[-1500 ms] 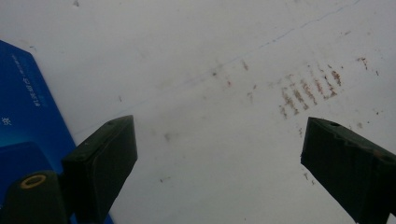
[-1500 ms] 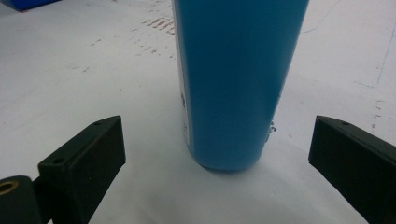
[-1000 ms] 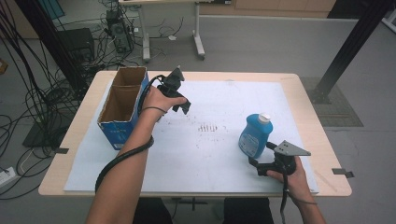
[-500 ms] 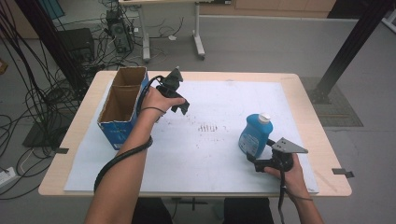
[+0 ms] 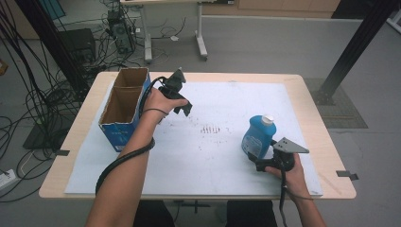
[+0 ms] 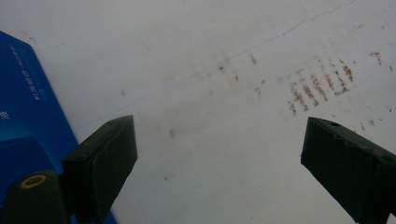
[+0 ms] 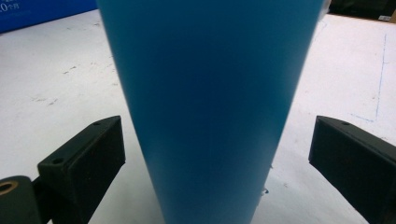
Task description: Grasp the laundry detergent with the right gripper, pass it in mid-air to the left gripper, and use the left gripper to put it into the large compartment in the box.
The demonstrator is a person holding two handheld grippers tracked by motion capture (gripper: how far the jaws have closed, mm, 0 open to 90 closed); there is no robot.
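Since the earlier pictures the right tool (image 5: 259, 161) has crept a little closer to the blue bottle (image 5: 257, 137), and the bottle and the box have stayed where they were. The left tool (image 5: 182, 106) has hardly moved.

In the right gripper view, the right tool's jaws stand wide, one on each side of the blue bottle (image 7: 210, 107). There is a gap on both sides, so the pads are not pressing on it yet. The bottle stands upright on the white sheet (image 5: 213, 151) that covers the counter (image 5: 321, 142), on the right side near the front edge. Its white cap (image 5: 267, 119) is on.

The left tool hangs over the sheet with its jaws open too, and nothing is between them. It is just beside the open cardboard box (image 5: 124, 111) at the left of the counter.

I think the job has barely started. The bottle is not grabbed yet. It looks like the bottle may go into the box, which is well apart from it. So the squeeze, the lift and the carry are all left to do.
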